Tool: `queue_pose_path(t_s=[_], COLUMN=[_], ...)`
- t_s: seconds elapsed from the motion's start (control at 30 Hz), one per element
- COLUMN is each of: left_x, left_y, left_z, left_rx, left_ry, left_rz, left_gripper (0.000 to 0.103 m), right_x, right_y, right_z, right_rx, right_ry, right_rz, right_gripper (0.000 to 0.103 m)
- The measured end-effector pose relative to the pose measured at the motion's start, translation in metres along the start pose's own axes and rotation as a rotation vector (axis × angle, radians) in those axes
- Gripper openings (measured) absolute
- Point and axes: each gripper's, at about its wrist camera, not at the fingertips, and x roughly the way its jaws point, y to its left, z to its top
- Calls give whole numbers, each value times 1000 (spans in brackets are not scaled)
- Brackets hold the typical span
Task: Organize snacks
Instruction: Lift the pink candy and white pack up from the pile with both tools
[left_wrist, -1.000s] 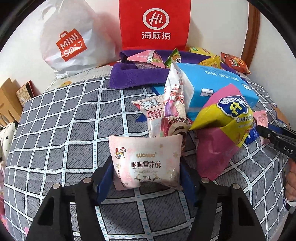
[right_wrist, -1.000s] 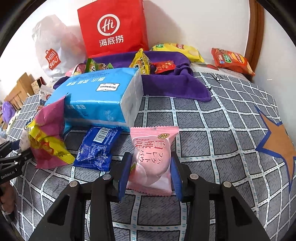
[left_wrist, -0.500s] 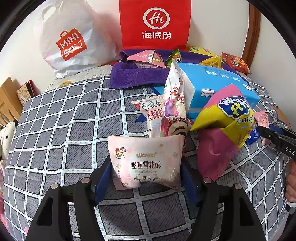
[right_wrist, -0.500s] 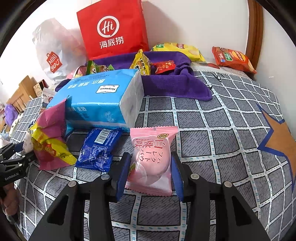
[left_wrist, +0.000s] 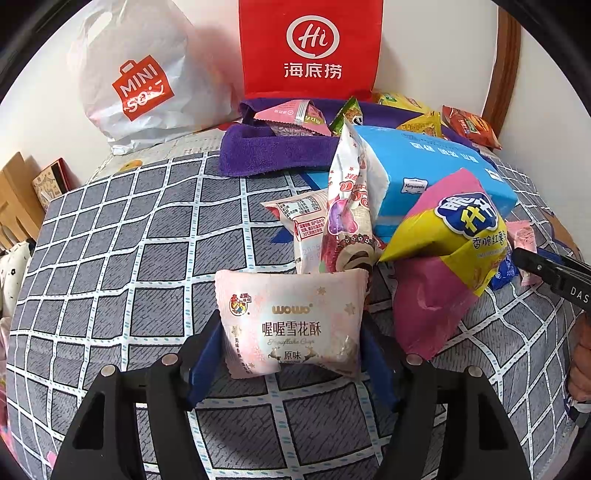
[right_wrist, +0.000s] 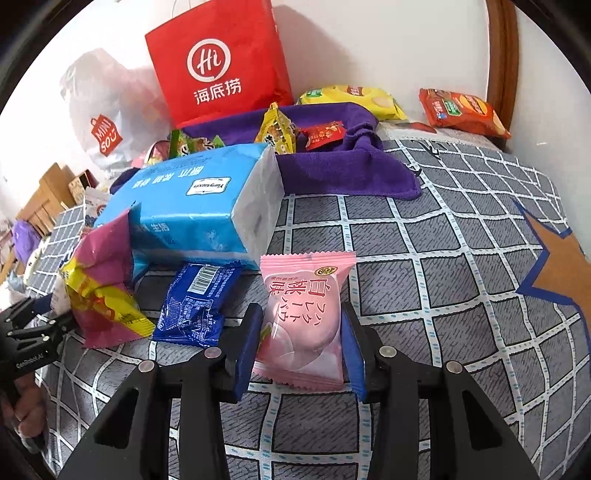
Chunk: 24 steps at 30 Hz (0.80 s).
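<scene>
My left gripper (left_wrist: 290, 332) is shut on a pale pink WOWO snowflake-crisp packet (left_wrist: 291, 325), pinched between its blue pads just above the checked grey cloth (left_wrist: 122, 258). My right gripper (right_wrist: 300, 332) is shut on a pink peach-flavour packet (right_wrist: 304, 314), held by its sides. A yellow and pink chip bag (left_wrist: 447, 251) leans beside the left packet; it also shows in the right wrist view (right_wrist: 103, 288). A blue snack packet (right_wrist: 195, 306) lies left of the right gripper. The right gripper's tip (left_wrist: 546, 273) shows at the left view's right edge.
A blue tissue pack (right_wrist: 199, 206) lies in the middle. A purple towel (right_wrist: 332, 166) at the back holds several snacks. A red Hi bag (left_wrist: 310, 48) and a white Miniso bag (left_wrist: 140, 81) stand against the wall. Chip bags (right_wrist: 461, 110) lie at back right.
Both grippers keep their packets and have lifted or drawn back slightly; the scene behind them is unchanged.
</scene>
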Motion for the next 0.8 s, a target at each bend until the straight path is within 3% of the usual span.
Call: queue_pose_path(t_s=[0.8], left_x=[-1], left_y=[1], left_z=[0], left_rx=[-8], left_ry=[-4], left_rz=[-1], left_gripper=[64], right_x=[2], right_y=[0], right_z=[-2], right_rx=[-18], right_ry=[-7], right_rz=[-56], right_gripper=[42])
